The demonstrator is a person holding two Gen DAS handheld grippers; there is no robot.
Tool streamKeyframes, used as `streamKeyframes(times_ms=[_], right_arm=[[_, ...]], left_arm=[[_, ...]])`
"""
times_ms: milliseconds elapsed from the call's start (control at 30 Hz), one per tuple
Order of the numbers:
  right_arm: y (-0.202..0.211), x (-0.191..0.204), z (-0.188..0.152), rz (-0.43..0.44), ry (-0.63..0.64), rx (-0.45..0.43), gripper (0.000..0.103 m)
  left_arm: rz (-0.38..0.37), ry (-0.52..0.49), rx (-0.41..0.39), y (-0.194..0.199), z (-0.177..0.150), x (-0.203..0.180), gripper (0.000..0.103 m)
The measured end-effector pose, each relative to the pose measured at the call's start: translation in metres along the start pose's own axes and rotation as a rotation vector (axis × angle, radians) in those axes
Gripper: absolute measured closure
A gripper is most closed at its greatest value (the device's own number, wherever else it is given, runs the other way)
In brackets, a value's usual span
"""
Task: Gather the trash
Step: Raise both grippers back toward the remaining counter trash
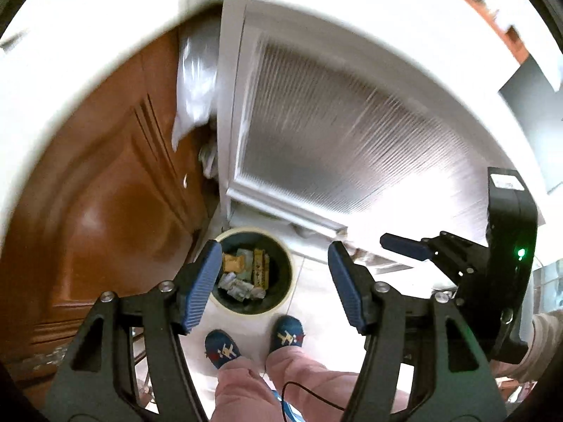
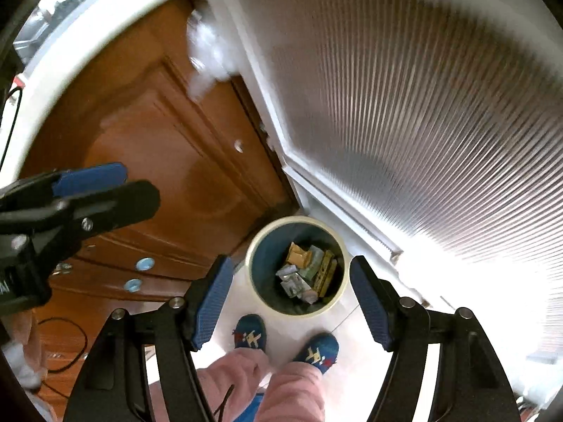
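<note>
Looking down past both grippers, I see a round cream-rimmed bin [image 1: 289, 283] standing on the pale tiled floor [image 1: 316, 281], right in front of the person's feet in blue patterned slippers [image 1: 221, 348]. The trash [image 1: 246, 274] lies inside it: crumpled wrappers, a yellowish packet and a long tan box, heaped at the bottom.

The left gripper [image 1: 274, 281] hangs above the bin with its jaws apart and nothing between the blue pads [image 1: 198, 288]; the bin shows through the gap. The right gripper [image 2: 290, 299] is likewise spread wide and empty, with the bin in the space between its pads. Each gripper shows at the edge of the other's view, side by side and apart.

Behind the bin rises a white-framed door with ribbed frosted glass [image 2: 404, 112], and to its left a glossy brown wooden cabinet [image 2: 158, 161]. A crumpled white plastic bag [image 1: 195, 81] hangs in the corner between them. Pink trouser legs [image 2: 288, 387] fill the bottom of the view.
</note>
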State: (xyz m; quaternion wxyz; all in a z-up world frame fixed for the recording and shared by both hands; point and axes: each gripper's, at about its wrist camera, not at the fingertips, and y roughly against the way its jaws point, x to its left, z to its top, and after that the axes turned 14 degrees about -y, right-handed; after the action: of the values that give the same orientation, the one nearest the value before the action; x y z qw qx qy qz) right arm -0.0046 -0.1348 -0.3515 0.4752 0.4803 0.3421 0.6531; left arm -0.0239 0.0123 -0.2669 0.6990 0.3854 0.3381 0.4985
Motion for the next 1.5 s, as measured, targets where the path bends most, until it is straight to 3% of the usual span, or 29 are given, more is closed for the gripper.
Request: streamKeyframes(times_ms=[200,533,767,1067,1500], right_arm=[[0.083,0.028,0.019,0.047,0.084,-0.069,0.032],[0.219,0.061,0.071,0.094,0.157,-0.302,0.032],[0.288,0.059,0.101,0.111,0.143,-0.406,0.032],[0.335,0.020,0.161,0.160,0.060,-0.440,0.032],[0.308,-0.013,0.275,0.106,-0.094,-0.434,0.045]], left_arm=[[0.045,-0.025,-0.094,0.078,0.030,-0.009,0.037],[0.174,-0.030,-0.269,0.193,0.089,-0.018,0.037],[0.227,-0.044,-0.305,0.245,0.121,-0.035,0.037],[0.243,-0.035,-0.281,0.247,0.171,-0.039,0.037],[0.140,0.035,-0.242,0.184,0.283,0.028,0.037]])
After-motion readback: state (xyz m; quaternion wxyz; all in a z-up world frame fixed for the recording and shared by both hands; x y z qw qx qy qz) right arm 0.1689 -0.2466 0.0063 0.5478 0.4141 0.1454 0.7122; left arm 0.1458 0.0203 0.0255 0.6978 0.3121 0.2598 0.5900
